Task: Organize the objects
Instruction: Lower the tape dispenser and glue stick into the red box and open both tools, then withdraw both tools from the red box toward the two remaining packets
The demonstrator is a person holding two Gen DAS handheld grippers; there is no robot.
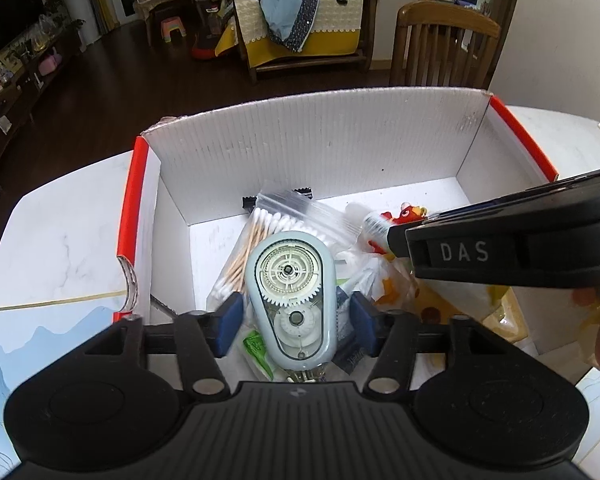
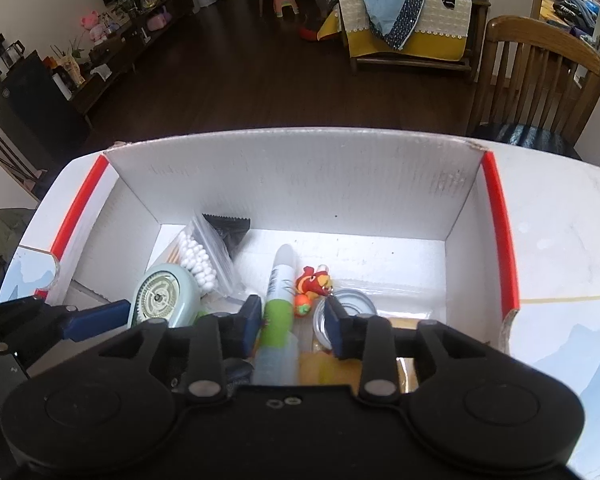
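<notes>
Left wrist view: a pale blue correction tape dispenser (image 1: pixel 291 300), its white gears showing through a clear face, lies inside the white cardboard box (image 1: pixel 312 136) between the blue pads of the left tool (image 1: pixel 296 322). The jaws stand spread, with a gap on either side of the dispenser, so the tool is released. Under and behind the dispenser lies a zip bag of cotton swabs (image 1: pixel 260 232), with a black serrated packet (image 1: pixel 300 192) at its far edge. To the right sit a red fish toy (image 1: pixel 404 214) and crinkled clear plastic.

In the right wrist view, the right tool (image 2: pixel 292 324) hangs over the same box (image 2: pixel 292 176) with its pads apart and released; a glue stick (image 2: pixel 278 308) with a green label and white cap lies between them, closer to the left pad. Beside it are the red fish toy (image 2: pixel 314 282) and a round metal tin (image 2: pixel 352 306). The dispenser (image 2: pixel 162 296) and swabs (image 2: pixel 198 262) lie to the left. The box stands on a white marble-pattern desk (image 2: pixel 560 240).
</notes>
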